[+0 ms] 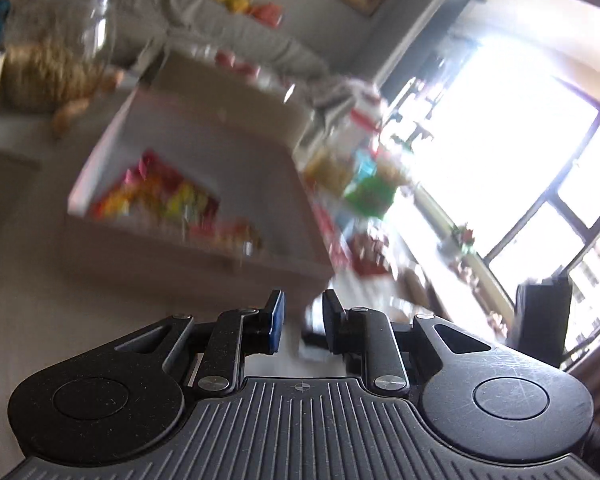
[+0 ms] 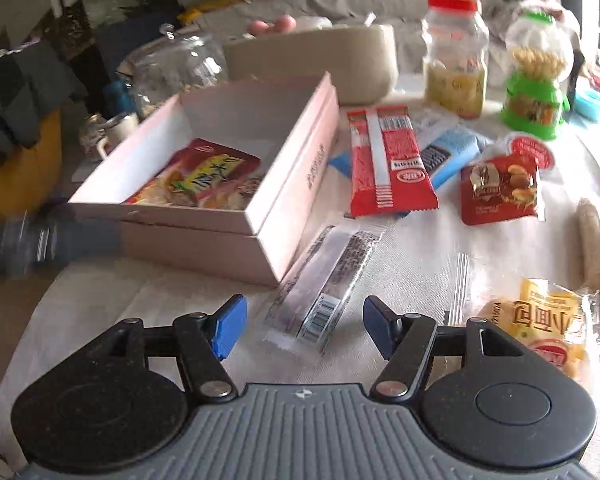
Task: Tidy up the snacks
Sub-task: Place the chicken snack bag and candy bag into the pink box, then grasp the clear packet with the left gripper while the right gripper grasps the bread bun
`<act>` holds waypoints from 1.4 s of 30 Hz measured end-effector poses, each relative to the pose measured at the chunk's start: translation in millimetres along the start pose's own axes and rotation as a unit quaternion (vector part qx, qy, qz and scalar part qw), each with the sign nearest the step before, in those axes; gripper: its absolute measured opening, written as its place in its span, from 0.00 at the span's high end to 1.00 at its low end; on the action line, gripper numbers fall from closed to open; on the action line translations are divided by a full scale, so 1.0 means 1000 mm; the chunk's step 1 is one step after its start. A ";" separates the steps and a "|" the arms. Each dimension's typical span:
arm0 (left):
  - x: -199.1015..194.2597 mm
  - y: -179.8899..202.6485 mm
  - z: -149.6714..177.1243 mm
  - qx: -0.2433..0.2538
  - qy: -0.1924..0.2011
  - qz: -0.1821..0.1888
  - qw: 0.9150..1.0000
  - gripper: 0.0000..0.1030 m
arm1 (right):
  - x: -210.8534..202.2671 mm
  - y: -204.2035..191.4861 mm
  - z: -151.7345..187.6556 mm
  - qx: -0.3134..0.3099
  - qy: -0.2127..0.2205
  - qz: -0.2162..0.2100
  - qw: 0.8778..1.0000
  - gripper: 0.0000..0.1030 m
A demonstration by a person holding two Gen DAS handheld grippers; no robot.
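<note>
Snacks (image 2: 388,160) beside box (image 2: 296,184) — right claw (image 2: 304,328) open.

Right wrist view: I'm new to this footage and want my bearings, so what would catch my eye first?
The open pink box left of centre, with one bright snack bag inside. To its right a red wrapper lies on the white cloth, with a clear, red-lidded jar behind. Nearest, a silver packet lies just ahead of the open right hand-held gripper.
</note>
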State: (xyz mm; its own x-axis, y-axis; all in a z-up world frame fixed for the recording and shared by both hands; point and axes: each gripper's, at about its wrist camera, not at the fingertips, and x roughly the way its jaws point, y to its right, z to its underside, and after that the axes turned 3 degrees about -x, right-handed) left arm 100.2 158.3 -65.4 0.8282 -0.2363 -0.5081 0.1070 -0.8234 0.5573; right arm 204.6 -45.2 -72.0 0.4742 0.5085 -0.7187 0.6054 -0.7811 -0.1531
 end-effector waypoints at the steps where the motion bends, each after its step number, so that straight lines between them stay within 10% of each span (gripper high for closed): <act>1: 0.001 -0.002 0.005 -0.004 -0.008 -0.008 1.000 0.77 | 0.001 0.002 -0.001 0.005 -0.003 0.002 1.000 0.38; 16: 0.057 0.045 0.030 0.107 -0.032 -0.056 0.992 0.77 | -0.103 0.094 0.074 0.155 0.081 0.006 0.985 0.34; 24: 0.101 0.076 0.035 0.149 -0.026 -0.129 0.980 0.76 | -0.120 0.109 0.087 0.043 0.119 0.190 0.974 0.17; 31: 0.110 0.088 0.038 0.172 -0.036 -0.133 0.975 0.73 | -0.076 0.142 0.067 0.173 0.101 0.116 0.973 0.17; 42: 0.108 0.097 0.043 0.158 -0.063 -0.067 0.983 0.74 | -0.094 0.093 0.097 0.081 0.097 0.104 0.986 0.33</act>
State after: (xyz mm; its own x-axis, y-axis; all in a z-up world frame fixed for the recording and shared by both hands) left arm 176.4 30.8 -95.1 0.7412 -0.1601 -0.6519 0.0184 -0.9659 0.2582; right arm 154.0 -201.0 -84.7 0.7003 0.3782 -0.6055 0.3788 -0.9157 -0.1338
